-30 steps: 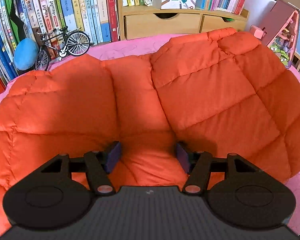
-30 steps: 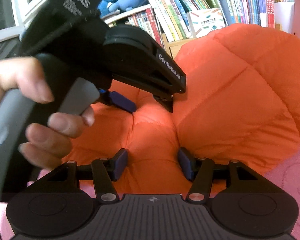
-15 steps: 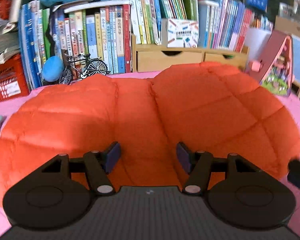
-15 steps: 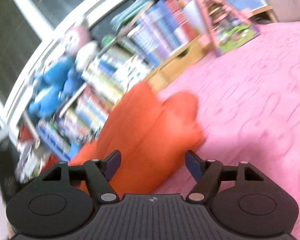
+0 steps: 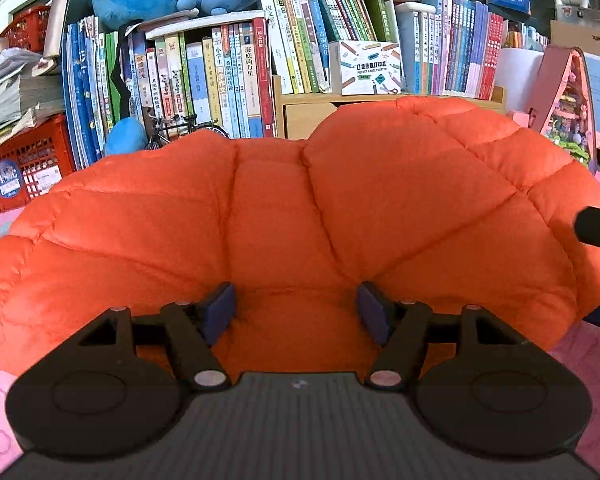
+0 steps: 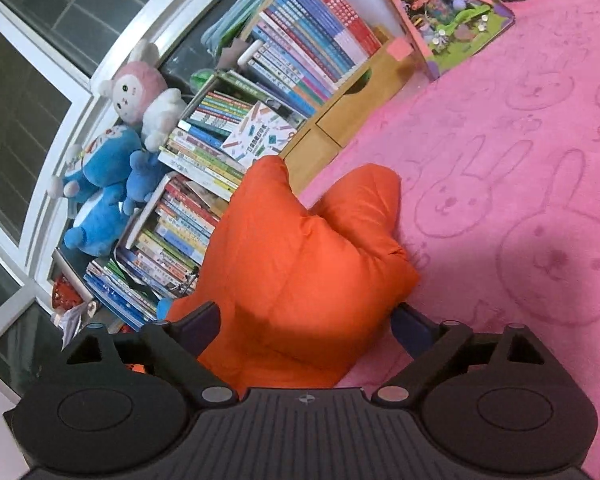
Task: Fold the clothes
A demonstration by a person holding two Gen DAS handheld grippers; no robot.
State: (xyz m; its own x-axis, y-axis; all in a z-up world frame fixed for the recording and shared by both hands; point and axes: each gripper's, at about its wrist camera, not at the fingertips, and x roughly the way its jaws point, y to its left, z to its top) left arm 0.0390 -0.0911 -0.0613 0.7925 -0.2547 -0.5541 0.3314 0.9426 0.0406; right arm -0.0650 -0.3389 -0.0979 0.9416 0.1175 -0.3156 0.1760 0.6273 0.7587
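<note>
A: So where is the jacket?

B: On the pink blanket, bunched in front of the bookshelf. Left hand-held gripper is opening around a puffy fold, pads not pressing. Right hand-held gripper is spreading wide around the jacket's end.

A: Risk?

B: Slippery padding may spring back and undo the fold.

A: Changes?

B: A second ago the right sat beside the left; now it's rolled and off at the side.
</note>
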